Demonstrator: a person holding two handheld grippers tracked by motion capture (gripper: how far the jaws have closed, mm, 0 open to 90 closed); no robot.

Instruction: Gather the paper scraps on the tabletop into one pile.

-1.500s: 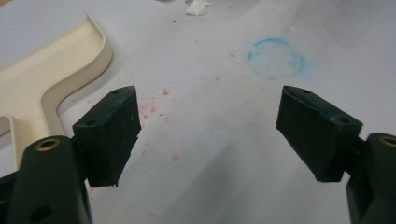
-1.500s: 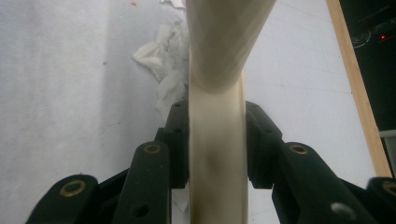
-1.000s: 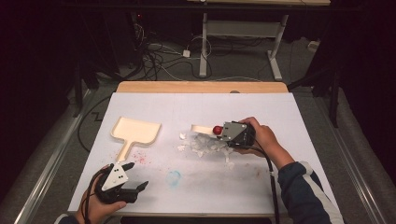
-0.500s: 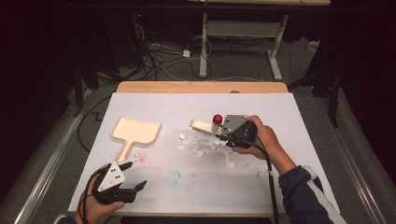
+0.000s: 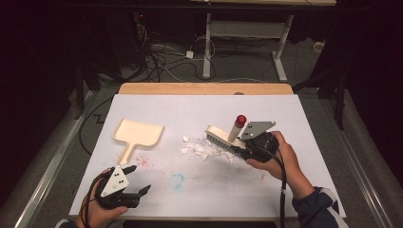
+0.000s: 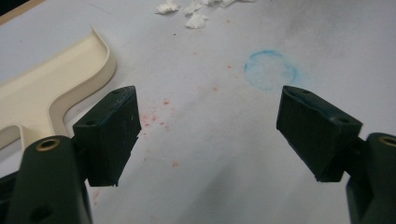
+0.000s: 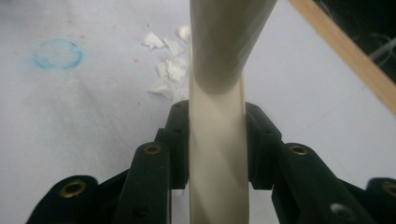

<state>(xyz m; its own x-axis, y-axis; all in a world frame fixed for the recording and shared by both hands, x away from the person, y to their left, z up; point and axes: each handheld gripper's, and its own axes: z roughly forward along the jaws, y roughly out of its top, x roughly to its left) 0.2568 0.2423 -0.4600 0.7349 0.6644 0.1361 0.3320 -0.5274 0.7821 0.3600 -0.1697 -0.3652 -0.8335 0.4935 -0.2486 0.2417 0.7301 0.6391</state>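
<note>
My right gripper (image 5: 247,148) is clamped tight on the cream plastic brush (image 5: 223,137). In the right gripper view the flat, smooth body of it runs straight up between my black pads (image 7: 180,140), with the round handle sticking up out of it. That handle has a little red cap (image 5: 241,118) on top. The bristle end points away from my gripper and sits tilted over the torn white paper scraps (image 5: 197,149), which are crumpled and ragged, scattered just past the bristles.

My left gripper (image 5: 135,179) is wide open with nothing in it, hovering low near my edge of the surface. Just ahead of it and off to one side is the dustpan (image 5: 138,134), same cream plastic, shallow with a raised curved rim and a flat handle pointing toward me.

The surface (image 5: 304,123) is a matte white sheet, smudged with a faint blue ring (image 5: 177,180) and some reddish specks (image 5: 142,159). A wooden edge (image 5: 204,88) shows along its far side. Beyond that the room is dark, with tangled cables (image 5: 161,61) on the floor and white desk legs (image 5: 278,57).
</note>
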